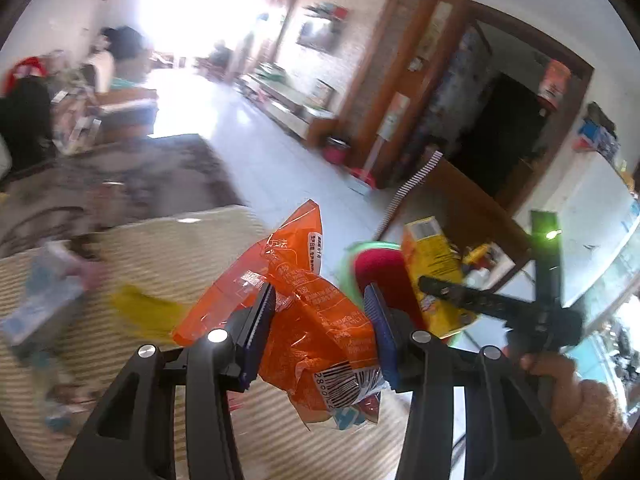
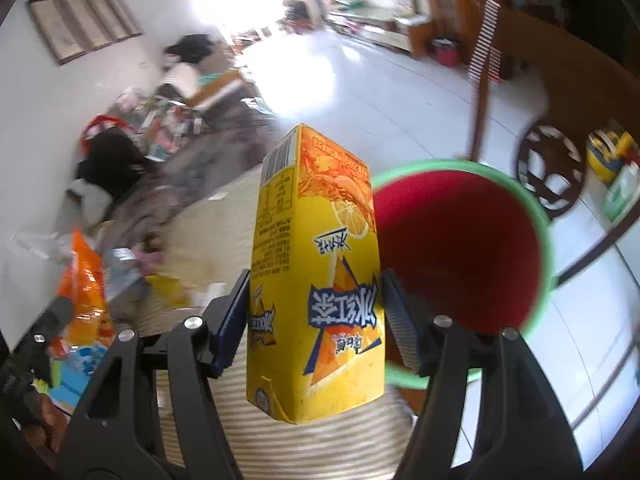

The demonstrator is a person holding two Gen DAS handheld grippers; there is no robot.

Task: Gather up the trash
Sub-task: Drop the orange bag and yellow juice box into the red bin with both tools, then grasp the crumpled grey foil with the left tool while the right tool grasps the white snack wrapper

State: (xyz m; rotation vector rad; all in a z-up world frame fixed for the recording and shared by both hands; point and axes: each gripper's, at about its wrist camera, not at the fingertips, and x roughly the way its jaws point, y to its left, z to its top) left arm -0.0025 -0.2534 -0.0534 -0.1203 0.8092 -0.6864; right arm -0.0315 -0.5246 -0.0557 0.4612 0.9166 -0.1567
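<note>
My left gripper [image 1: 320,320] is shut on a crumpled orange snack wrapper [image 1: 316,316], held in the air above a striped beige mat [image 1: 168,256]. My right gripper [image 2: 316,312] is shut on a yellow iced-tea carton [image 2: 316,280], turned upside down. Just beyond the carton, to its right, stands a red bin with a green rim [image 2: 460,248], its mouth facing me. In the left wrist view the same bin [image 1: 376,264] and carton [image 1: 432,268] show to the right of the wrapper. In the right wrist view the orange wrapper [image 2: 84,288] appears at the far left.
More litter lies on the mat: a yellow wrapper [image 1: 144,312] and a blue-and-white packet [image 1: 44,300]. A dark blanket [image 1: 120,184] lies behind it. A wooden table [image 2: 560,76] stands at the right on the white tile floor [image 2: 380,92]. A person [image 2: 184,68] sits far back.
</note>
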